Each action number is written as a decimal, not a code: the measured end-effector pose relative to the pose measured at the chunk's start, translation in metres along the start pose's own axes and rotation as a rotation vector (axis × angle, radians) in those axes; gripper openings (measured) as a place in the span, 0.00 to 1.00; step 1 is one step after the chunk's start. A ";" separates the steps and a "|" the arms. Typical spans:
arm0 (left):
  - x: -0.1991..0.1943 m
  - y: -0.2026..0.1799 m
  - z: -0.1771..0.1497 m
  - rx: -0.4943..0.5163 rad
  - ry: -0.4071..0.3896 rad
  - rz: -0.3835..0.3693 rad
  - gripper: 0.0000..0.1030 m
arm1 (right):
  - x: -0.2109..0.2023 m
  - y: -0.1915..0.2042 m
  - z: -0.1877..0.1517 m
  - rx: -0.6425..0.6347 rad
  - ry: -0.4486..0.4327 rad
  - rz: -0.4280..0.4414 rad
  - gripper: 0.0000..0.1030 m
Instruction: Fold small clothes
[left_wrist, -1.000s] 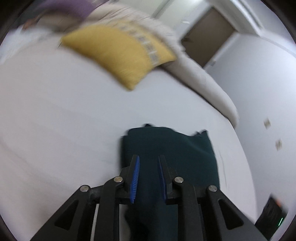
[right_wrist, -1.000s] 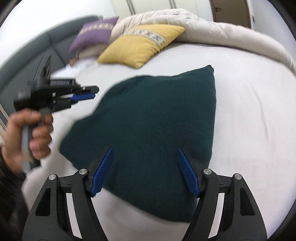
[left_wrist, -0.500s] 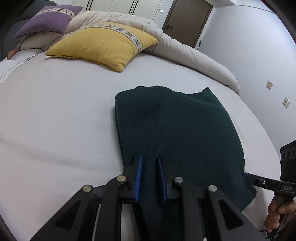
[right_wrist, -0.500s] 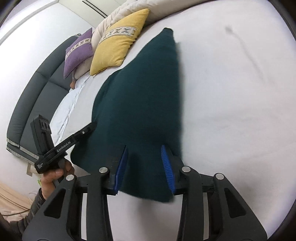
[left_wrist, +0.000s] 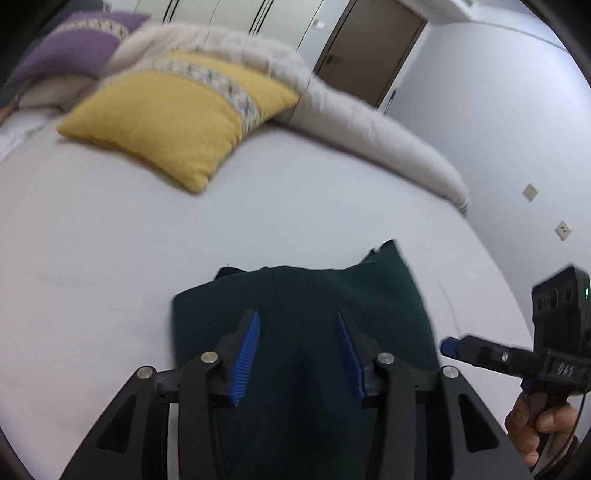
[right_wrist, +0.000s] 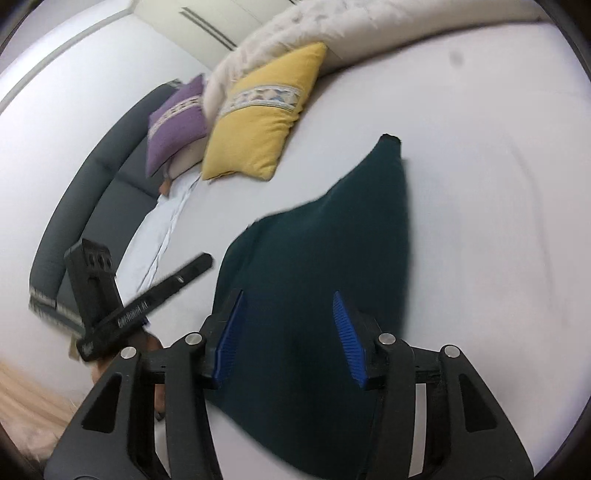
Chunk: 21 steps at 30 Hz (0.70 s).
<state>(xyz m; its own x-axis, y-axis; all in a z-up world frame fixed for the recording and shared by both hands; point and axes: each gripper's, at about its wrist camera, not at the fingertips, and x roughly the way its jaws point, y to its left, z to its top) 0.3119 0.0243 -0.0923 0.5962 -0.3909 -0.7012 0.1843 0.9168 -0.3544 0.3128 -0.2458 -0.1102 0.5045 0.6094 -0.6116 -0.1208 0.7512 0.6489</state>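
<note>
Left wrist view shows our left gripper (left_wrist: 297, 349) opening, its blue pads (left_wrist: 245, 350) now spread apart above the dark green garment (left_wrist: 306, 295) where half a second ago they were pinched on the cloth; nothing is gripped. Our right gripper (right_wrist: 284, 332) is opening too, its pads (right_wrist: 345, 332) clear of the fabric. The garment lies folded on the white bed (left_wrist: 110, 240), on the near side of the yellow pillow (left_wrist: 177, 118) and well apart from it. We judge this fold is released and laid down, so the next step is probably another fold or smoothing.
</note>
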 end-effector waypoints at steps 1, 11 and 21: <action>0.013 0.005 0.000 -0.014 0.021 0.031 0.44 | 0.015 -0.008 0.014 0.046 0.019 0.012 0.46; 0.035 0.047 -0.014 -0.136 0.012 -0.074 0.40 | 0.079 -0.071 0.072 0.242 -0.019 -0.025 0.45; 0.034 0.056 -0.019 -0.178 0.000 -0.121 0.38 | 0.045 -0.084 0.065 0.224 -0.108 -0.065 0.40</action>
<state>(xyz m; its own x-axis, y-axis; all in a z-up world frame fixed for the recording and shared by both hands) 0.3280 0.0603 -0.1476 0.5784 -0.4975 -0.6465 0.1142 0.8341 -0.5397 0.4009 -0.2979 -0.1627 0.5952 0.5220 -0.6109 0.1014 0.7054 0.7016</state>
